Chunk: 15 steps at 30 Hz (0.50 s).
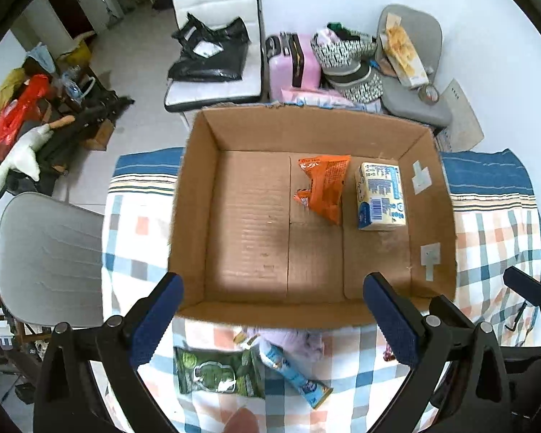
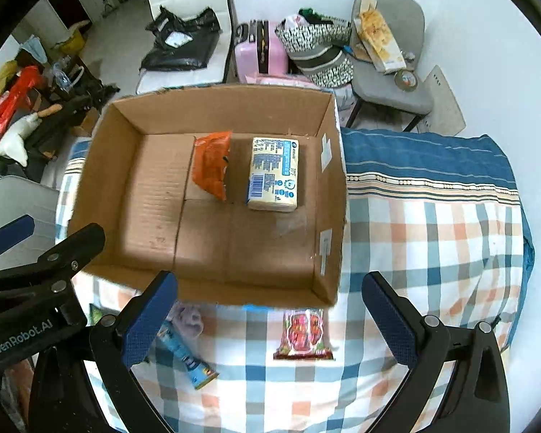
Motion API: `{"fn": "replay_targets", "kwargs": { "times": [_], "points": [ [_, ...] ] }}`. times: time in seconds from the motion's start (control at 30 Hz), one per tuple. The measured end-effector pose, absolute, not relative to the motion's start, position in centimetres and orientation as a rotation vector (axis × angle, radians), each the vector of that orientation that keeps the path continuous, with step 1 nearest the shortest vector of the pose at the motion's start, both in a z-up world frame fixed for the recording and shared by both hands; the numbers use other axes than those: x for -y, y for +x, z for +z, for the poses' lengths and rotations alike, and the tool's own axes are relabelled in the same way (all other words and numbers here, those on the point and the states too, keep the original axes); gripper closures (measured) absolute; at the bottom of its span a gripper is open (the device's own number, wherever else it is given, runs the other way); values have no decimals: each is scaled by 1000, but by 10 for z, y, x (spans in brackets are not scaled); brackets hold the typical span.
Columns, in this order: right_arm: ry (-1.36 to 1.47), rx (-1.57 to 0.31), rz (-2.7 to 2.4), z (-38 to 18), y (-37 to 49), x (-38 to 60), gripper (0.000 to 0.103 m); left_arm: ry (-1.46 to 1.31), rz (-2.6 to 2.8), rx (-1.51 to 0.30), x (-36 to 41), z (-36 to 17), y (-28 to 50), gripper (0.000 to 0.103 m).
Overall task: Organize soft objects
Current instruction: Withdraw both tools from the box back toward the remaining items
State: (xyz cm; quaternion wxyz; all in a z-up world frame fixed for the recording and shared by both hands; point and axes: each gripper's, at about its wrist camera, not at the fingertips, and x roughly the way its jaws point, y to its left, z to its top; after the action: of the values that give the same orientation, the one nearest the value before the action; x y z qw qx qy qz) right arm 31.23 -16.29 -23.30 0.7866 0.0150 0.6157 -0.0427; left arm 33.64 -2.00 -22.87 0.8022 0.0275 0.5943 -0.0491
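Both tools are empty. The left hand-held gripper [image 1: 270, 321] hangs with its jaws spread wide above the near wall of the cardboard box [image 1: 194, 202]; the right hand-held gripper [image 2: 270, 321] is equally wide, just right of it.

**Item positions.** Inside the box, toward the far right: an orange snack bag [image 1: 322, 187] and a pale tissue pack [image 1: 380, 196], side by side. Outside, just before the near wall: a green packet [image 1: 216, 373], a blue tube-shaped pack [image 1: 295, 375], a lilac soft item [image 1: 301, 342] and a red sweet packet [image 2: 304, 335].

**Risks.**
- The blue pack, lilac item and green packet lie close together or overlapping. A wide closure may catch two at once or drag a neighbour.
- The flat packets lie on a cloth; fingers closing low may pinch the fabric and shift everything.
- The two tools work close together; a collision is possible.
- A low carry may strike the near wall and push the box.

**Surface and room.** The table wears a loose checked cloth [image 2: 432, 245] with a blue striped border. Beyond stand a white chair [image 1: 216, 7], a grey chair [image 1: 414, 36], a pink suitcase [image 1: 292, 65] and floor clutter.
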Motion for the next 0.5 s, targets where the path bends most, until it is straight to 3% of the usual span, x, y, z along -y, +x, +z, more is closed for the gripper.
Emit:
{"fn": "replay_targets", "kwargs": {
  "times": [0.5],
  "points": [
    [80,-1235,-35,-167,232,158,0,43,-101,-1125,11,-161,254,1]
  ]
}}
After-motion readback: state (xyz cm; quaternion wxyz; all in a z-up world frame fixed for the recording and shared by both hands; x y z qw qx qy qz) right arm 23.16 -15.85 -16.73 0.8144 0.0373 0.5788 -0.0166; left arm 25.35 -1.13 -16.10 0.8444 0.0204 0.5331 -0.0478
